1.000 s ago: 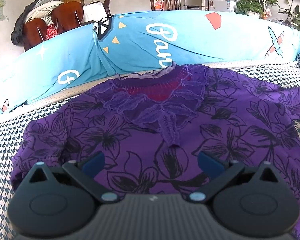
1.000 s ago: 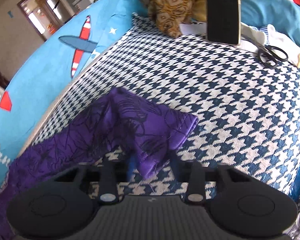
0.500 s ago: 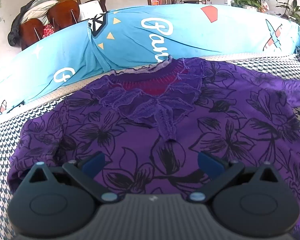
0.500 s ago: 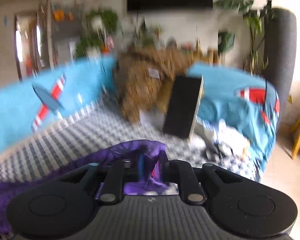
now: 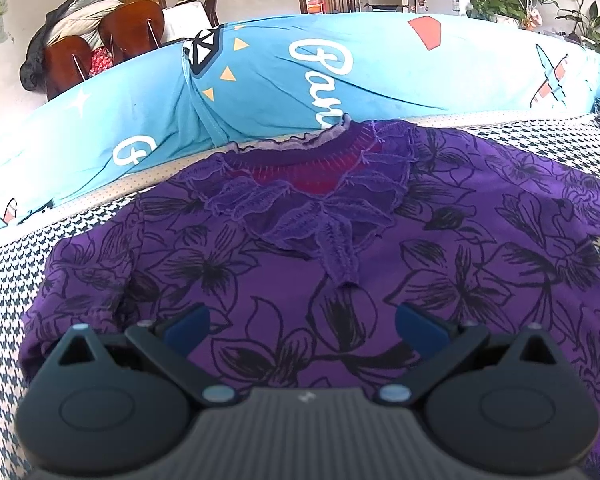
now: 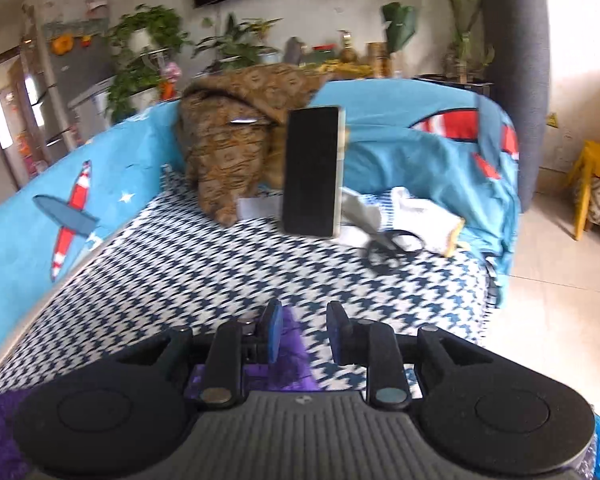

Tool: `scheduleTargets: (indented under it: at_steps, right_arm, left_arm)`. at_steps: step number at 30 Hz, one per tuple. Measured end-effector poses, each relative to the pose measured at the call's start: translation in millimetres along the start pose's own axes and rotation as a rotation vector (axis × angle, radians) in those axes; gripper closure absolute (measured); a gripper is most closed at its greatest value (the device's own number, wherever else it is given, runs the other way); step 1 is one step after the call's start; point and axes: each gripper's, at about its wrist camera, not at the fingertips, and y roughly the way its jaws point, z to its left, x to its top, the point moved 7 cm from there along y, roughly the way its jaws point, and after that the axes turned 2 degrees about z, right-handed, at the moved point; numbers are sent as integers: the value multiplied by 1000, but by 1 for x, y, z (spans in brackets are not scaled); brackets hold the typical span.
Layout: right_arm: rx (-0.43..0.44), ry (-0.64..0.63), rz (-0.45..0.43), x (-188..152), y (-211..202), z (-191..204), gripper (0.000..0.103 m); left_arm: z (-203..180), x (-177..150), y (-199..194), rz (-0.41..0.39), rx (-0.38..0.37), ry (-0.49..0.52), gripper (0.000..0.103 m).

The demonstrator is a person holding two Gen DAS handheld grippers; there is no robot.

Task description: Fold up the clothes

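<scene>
Presently the purple floral blouse [image 5: 380, 264] lies face up on the houndstooth sofa seat [image 6: 220, 276], its collar toward the blue backrest cover [image 5: 260, 80]. Left gripper [image 5: 302, 322] hovers over the blouse's chest, fingers wide apart, nothing between them. Right gripper [image 6: 303, 334] has just been opening; a sliver of sleeve cloth [image 6: 296, 344] lies against its left finger, unclamped. Risk: the sleeve likely slips free and drops back unfolded. Scissors [image 6: 392, 246], beyond the blouse toward the sofa's end, could snag cloth swung that way.
</scene>
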Motion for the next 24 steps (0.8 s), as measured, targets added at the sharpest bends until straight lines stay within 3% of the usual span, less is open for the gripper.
scheduleTargets:
  at_steps: [7,19,24]
  right_arm:
    - [280,-83,166,-32,8,58,79]
    - [572,-275,341,-110,-13,162,78]
    - [672,-305,395,-133,-24,193,68]
  left_arm:
    - [-1,-1,0,2,-3,1,0]
    - [3,0,0,5,-2,-10,0]
    - [5,1,0,6,-1,-16,0]
